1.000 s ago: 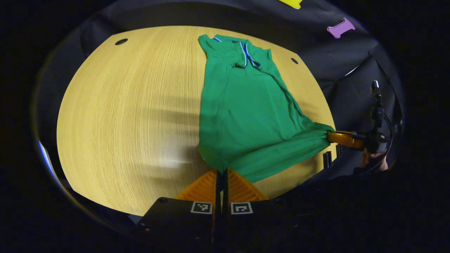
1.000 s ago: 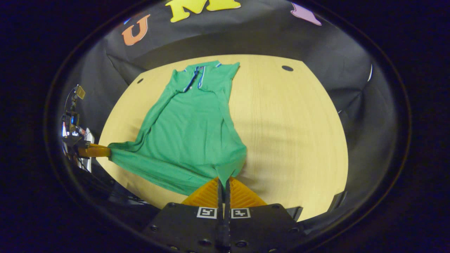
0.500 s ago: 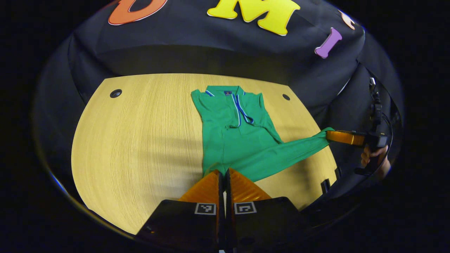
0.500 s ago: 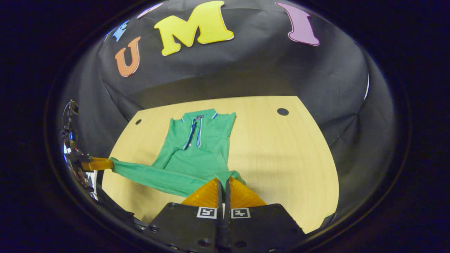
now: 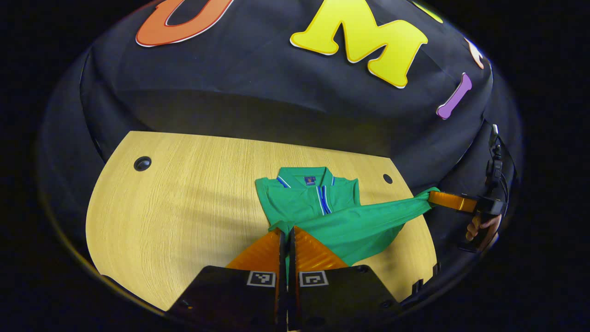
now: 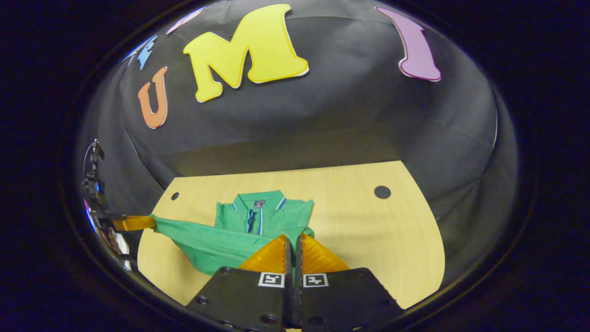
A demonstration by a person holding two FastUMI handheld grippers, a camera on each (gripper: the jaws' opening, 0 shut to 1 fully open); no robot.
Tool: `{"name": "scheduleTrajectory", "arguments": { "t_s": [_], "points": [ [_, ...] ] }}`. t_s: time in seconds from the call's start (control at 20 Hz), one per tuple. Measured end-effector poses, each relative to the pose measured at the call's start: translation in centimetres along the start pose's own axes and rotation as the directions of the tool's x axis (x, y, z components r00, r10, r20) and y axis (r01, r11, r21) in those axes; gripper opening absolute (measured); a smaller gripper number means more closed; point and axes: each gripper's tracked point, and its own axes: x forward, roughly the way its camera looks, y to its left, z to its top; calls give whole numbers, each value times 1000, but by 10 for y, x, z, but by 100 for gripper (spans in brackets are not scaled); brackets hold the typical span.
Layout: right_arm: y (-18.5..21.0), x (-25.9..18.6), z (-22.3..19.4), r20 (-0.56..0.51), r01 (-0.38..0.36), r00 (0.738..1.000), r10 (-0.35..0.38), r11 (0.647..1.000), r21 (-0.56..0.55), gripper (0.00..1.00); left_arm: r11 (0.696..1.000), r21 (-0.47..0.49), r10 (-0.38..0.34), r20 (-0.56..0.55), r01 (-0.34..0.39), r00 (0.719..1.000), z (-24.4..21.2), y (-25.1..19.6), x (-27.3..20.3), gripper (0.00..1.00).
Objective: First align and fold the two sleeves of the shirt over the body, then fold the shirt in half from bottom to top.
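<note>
1. Where the left gripper [image 5: 286,233] shows at the bottom middle of the left gripper view, its fingers [image 5: 262,251] are pressed together with only a thin slit between them, and a corner of the shirt [image 5: 322,207] is pinched in that slit.
2. Green cloth runs from that pinch toward the right of the frame, where the right gripper [image 5: 442,199] holds the other hem corner clear of the surface [image 5: 175,203]; a hand [image 5: 479,228] grips its handle at the far right edge.
3. At the bottom middle of the right gripper view, the right gripper [image 6: 292,240] has its fingers [image 6: 318,258] clenched the same way, with shirt [image 6: 221,237] cloth caught between them.
4. From there the hem stretches to the left of the frame, ending at the left gripper [image 6: 138,222], whose fingers are clamped on the far corner.
5. The shirt's collar end lies flat on the surface [image 6: 368,230], in the middle of both views, collar toward the booth wall.
6. The lifted hem hangs as a band over the lower body, just short of the collar, sagging slightly between the two grippers.
7. Two dark holes [image 5: 142,163] sit in the surface near its far corners, well apart from the shirt.
</note>
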Motion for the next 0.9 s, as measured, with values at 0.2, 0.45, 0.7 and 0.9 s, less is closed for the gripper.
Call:
{"name": "scheduleTrajectory", "arguments": {
  "t_s": [0.2, 0.45, 0.7, 0.9],
  "points": [
    [0, 42, 32, 26, 4, 1000, -4, 1000, -12, 0, 1000, -11, 12, 40, -12, 999, 27, 13, 38, 6],
    [-6, 98, 61, 70, 7, 997, -6, 1000, -13, 0, 998, 8, 63, 117, -65, 991, 53, 37, 91, 6],
    [-3, 156, 48, 52, 3, 999, -2, 1000, -9, 0, 995, -7, 97, 147, -96, 984, 54, 50, 145, 7],
    [-9, 192, 41, 54, 10, 998, -8, 999, -37, 0, 993, -15, 119, 160, -118, 980, 51, 60, 175, 7]
  ]
}}
